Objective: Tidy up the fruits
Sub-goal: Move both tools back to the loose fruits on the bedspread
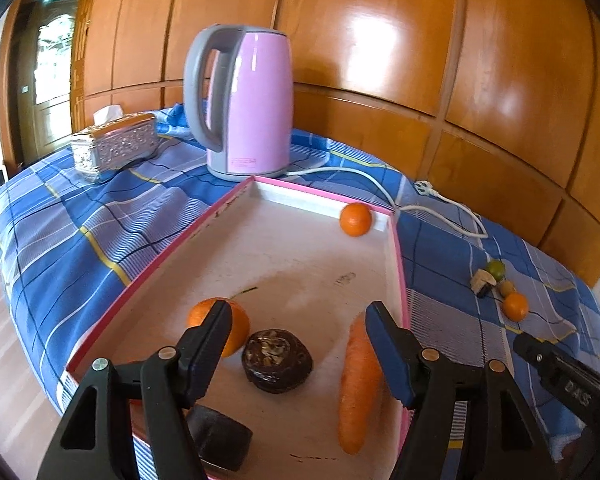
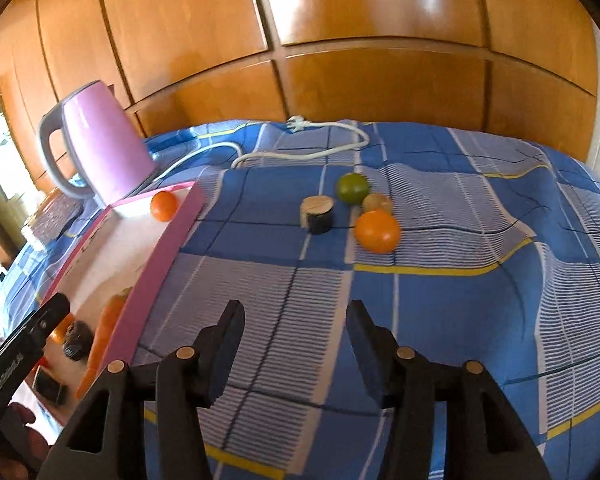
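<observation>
Facing the loose fruit, the right gripper (image 2: 296, 344) hangs above bare cloth (image 2: 440, 304) with its jaws spread wide and nothing between them. Ahead of it, and a little to its right, lies a small cluster on the cloth: an orange (image 2: 377, 231) nearest, a lime (image 2: 353, 188) behind it, a small brownish fruit (image 2: 377, 202) between the two, and a cut stub (image 2: 317, 214) just to their left. The orange touches or nearly touches the brownish fruit, so a clean grasp probably means coming in from the near side, with the jaws either side of it left and right.

The left gripper (image 1: 298, 344) is also wide open and empty, over the tray (image 1: 401, 276). Inside the tray sit an orange (image 1: 236, 326) by its left finger, a dark round fruit (image 1: 277, 360) between the fingers but lower down, a carrot (image 1: 358, 388) running lengthwise along the right wall, and a second small orange (image 1: 355, 220) in the far corner. A dark block (image 1: 220, 432) lies at the near edge.

The cluster lies well to the right of the tray, so the right hand is clearly the nearer one; the tray wall stands between the left gripper and that fruit. The round fruit may roll on the rumpled cloth if nudged.
</observation>
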The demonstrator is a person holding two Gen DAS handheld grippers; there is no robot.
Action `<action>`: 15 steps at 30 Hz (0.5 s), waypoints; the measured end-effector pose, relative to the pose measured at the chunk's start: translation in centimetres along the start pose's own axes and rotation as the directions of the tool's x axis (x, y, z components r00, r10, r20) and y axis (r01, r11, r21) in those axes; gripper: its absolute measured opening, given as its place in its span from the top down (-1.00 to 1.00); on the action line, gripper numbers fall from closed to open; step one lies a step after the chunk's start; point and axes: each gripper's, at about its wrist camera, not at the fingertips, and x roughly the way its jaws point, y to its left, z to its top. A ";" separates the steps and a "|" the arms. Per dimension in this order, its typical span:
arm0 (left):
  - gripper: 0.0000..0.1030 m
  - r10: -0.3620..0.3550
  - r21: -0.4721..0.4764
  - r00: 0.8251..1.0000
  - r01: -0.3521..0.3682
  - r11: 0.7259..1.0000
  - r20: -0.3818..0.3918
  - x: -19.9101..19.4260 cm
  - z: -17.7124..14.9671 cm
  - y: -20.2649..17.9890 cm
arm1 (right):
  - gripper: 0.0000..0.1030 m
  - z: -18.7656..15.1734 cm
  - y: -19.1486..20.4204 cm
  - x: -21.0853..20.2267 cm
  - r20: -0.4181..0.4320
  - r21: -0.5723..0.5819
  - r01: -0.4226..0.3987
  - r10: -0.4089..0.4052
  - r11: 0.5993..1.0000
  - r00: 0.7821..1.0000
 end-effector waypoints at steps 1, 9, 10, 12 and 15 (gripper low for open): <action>-0.35 -0.011 0.009 1.000 0.011 1.000 -0.005 0.0 -0.1 -0.2 | -0.04 0.0 -0.3 0.1 0.003 0.009 0.008 -0.008 1.000 1.000; -0.35 -0.055 0.072 0.998 0.055 0.996 -0.001 -0.3 -0.3 -1.9 | -0.04 0.6 -3.7 0.6 0.005 0.149 0.039 -0.040 0.988 0.999; -0.35 -0.058 0.076 0.998 0.058 0.995 0.001 -0.3 -0.3 -2.0 | -0.04 0.6 -4.0 0.8 0.000 0.160 0.039 -0.040 0.986 0.999; -0.35 -0.065 0.087 0.998 0.064 0.994 0.005 -0.4 -0.3 -2.3 | -0.04 0.6 -4.3 1.0 -0.006 0.169 0.040 -0.040 0.985 0.999; -0.35 -0.082 0.111 0.997 0.082 0.991 0.003 -0.5 -0.5 -2.9 | -0.04 0.7 -4.6 1.4 -0.017 0.173 0.045 -0.043 0.984 0.999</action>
